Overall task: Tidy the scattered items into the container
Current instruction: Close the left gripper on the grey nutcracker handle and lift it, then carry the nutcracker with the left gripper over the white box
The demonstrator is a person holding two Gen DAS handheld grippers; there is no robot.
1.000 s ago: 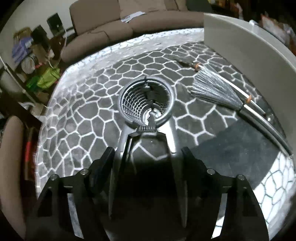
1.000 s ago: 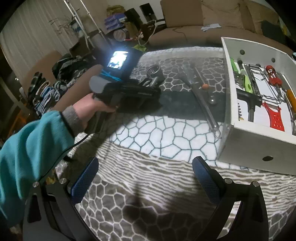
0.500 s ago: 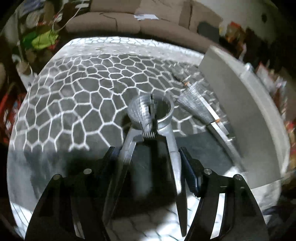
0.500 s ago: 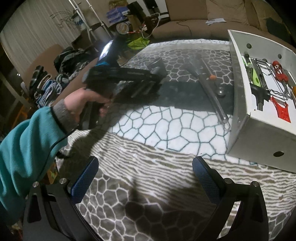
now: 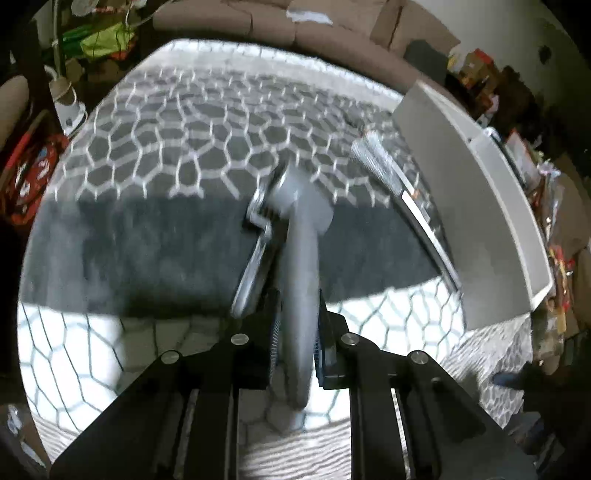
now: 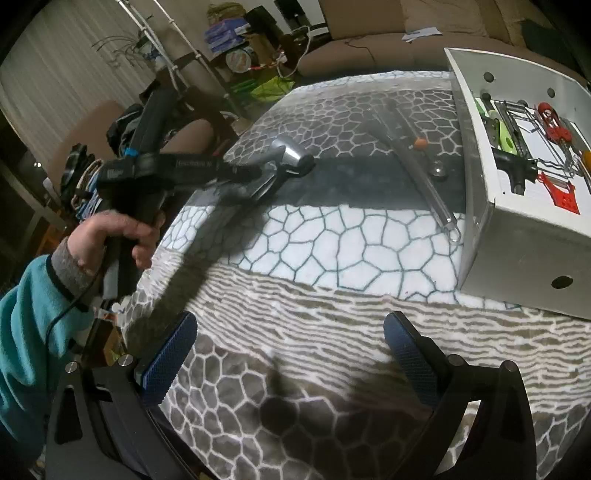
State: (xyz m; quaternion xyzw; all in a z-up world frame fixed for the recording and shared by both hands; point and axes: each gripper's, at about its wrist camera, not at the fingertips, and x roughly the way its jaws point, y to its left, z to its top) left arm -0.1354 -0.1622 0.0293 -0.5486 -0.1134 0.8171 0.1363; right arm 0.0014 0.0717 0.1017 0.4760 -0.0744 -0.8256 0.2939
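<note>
My left gripper [image 5: 295, 339] is shut on the handles of a grey metal press with a perforated cup [image 5: 295, 206] and holds it lifted above the table, turned on its side. The press also shows in the right wrist view [image 6: 291, 157], sticking out of the left gripper [image 6: 255, 173]. The white container [image 6: 517, 229] stands at the right and holds several tools; its grey wall shows in the left wrist view [image 5: 461, 192]. A long metal whisk [image 5: 395, 184] lies on the table next to the container, also seen from the right [image 6: 417, 162]. My right gripper [image 6: 291, 354] is open and empty near the table's front edge.
The table wears a grey and white honeycomb-patterned cloth [image 6: 332, 240]. A brown sofa [image 5: 295, 33] stands behind the table. A chair and cluttered shelves [image 6: 229, 40] are at the left. The person's arm in a teal sleeve [image 6: 26, 314] reaches in from the left.
My left gripper has closed on the press handles, lifted the press off the table and rolled it onto its side. The right gripper has stayed nearly still.
</note>
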